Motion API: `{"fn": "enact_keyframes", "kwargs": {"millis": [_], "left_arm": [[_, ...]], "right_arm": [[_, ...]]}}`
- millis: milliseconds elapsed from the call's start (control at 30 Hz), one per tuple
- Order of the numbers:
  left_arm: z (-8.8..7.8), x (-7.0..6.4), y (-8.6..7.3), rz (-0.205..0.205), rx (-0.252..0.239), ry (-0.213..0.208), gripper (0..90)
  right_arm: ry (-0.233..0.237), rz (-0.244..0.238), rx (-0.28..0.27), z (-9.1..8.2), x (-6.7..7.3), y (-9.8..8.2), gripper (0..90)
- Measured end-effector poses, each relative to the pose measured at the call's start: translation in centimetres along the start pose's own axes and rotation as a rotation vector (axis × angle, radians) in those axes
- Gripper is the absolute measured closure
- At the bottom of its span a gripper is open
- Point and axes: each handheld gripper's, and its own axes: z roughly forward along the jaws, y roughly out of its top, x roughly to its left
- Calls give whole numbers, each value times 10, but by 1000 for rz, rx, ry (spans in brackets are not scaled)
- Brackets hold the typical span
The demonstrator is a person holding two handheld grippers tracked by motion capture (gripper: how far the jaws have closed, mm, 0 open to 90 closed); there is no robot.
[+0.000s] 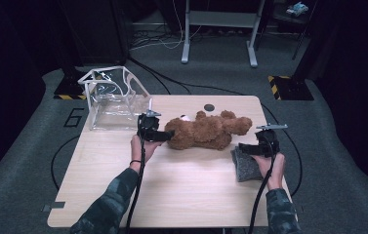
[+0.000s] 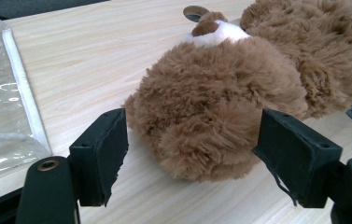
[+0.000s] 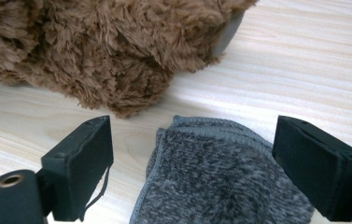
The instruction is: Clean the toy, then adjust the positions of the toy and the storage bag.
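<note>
A brown plush teddy bear [image 1: 206,130] lies on its side in the middle of the wooden table [image 1: 181,195]. My left gripper [image 1: 170,135] is at the bear's head; in the left gripper view its jaws [image 2: 192,154] stand wide on either side of the furry head [image 2: 211,107] without squeezing it. A grey knitted cloth [image 1: 246,165] lies by the bear's legs at the table's right edge. My right gripper [image 1: 242,147] hovers over it, open, with the cloth [image 3: 225,182] between the jaws and apart from both pads.
A clear plastic bag [image 1: 113,97] with white edging stands open at the table's back left, and its side [image 2: 1,107] is close to my left gripper. A small dark round disc [image 1: 209,107] sits behind the bear. The right table edge is near the cloth.
</note>
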Motion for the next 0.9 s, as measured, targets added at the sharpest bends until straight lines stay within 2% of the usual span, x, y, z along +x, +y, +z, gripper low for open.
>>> {"fn": "enact_keyframes", "kwargs": {"millis": [33,200,267,400,467,500,600,667,800,900], "left_arm": [[0,-1,0,-8,-3,-1,237],[-2,-4,2,-4,-8,-9,226],[-2,-5,3,18,5,-20,226],[2,-7,4,29,20,-26,239],[5,-7,4,41,37,-42,239],[6,-8,3,30,35,-46,239],[9,-9,4,45,52,-56,238],[11,-10,5,41,50,-60,232],[17,-12,6,50,68,-48,229],[24,-13,5,57,83,-39,241]], "right_arm": [[4,8,1,0,0,0,103],[23,-11,-29,-1,-3,6,103],[27,-9,-31,-3,-2,9,104],[35,-29,-40,-3,-2,19,109],[45,-26,-43,-3,-1,25,109],[46,-33,-45,-2,-1,28,109],[53,-43,-36,2,0,39,108],[52,-47,-35,5,1,46,109],[55,-34,-20,13,2,58,128],[63,-13,11,23,-1,63,155]]}}
